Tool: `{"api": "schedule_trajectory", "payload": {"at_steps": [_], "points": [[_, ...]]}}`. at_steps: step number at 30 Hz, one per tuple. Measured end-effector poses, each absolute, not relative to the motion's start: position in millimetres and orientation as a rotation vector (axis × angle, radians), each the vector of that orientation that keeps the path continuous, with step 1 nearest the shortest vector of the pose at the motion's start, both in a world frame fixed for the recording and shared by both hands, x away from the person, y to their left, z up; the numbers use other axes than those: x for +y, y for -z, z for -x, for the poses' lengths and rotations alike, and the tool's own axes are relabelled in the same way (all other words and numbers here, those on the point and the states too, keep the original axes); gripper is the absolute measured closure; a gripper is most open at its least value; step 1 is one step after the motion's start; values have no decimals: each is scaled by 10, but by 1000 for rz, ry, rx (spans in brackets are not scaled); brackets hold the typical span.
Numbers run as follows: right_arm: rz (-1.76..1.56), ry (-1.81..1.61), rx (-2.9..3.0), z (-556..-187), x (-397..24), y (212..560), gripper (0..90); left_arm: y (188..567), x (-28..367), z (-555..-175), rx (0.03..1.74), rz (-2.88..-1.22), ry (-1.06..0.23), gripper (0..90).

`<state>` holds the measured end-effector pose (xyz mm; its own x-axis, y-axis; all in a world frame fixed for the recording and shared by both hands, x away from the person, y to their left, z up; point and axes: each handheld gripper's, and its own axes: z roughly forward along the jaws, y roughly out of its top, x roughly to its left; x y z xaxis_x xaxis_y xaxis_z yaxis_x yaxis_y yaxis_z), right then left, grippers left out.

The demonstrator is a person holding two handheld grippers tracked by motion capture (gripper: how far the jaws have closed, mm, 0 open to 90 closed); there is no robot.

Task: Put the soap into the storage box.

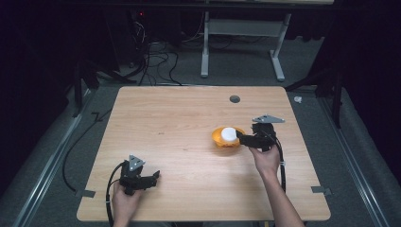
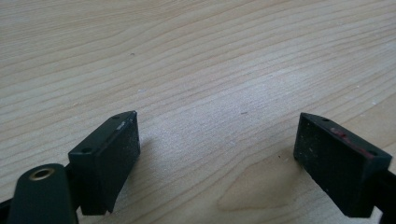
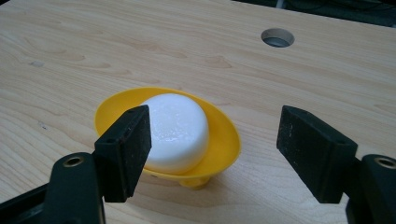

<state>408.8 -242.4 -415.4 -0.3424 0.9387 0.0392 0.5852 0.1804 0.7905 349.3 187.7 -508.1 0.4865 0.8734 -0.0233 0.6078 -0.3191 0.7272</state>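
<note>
Item: yellow bowl point(image 1: 228, 138) with a white round block point(image 1: 229, 133) seated in it, standing on the wooden bench point(image 1: 189, 123) in its right half, roughly midway between the far and near edges, nearer the right edge than the centre. A round grommet hole point(image 1: 234, 99) sits beyond it toward the far edge. Right claw point(image 1: 243, 138): released, jaws spread wide, nothing held; it lies just to the right of the bowl and points leftward at it across the bench. In the right gripper view the bowl point(image 3: 219, 140) lies straight ahead but off-centre, its bulk and the white block point(image 3: 177, 130) falling behind the left-hand jaw, while the gap toward the other jaw looks out mostly on bare wood. The jaw may be touching the bowl's rim or merely just beside it; the angle does not settle this. Left claw point(image 1: 150, 178): released, jaws apart, empty, resting low near the near-left corner of the bench, well apart from the bowl, with plain wood point(image 2: 196, 70) before it. Judgement: the right hand is the nearer by far; any grasp would call for shifting that claw sideways so the bowl sits between the jaws. The bowl is round, so no long axis governs the approach.
</note>
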Motion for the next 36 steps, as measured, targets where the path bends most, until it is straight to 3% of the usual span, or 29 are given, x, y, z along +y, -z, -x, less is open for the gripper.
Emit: {"api": "schedule_trajectory", "payload": {"at_steps": [36], "points": [[-1440,-1035,1928,-3759,-2754,4122,274,5081,1876,-3493,1217,-2048,-498,148]]}}
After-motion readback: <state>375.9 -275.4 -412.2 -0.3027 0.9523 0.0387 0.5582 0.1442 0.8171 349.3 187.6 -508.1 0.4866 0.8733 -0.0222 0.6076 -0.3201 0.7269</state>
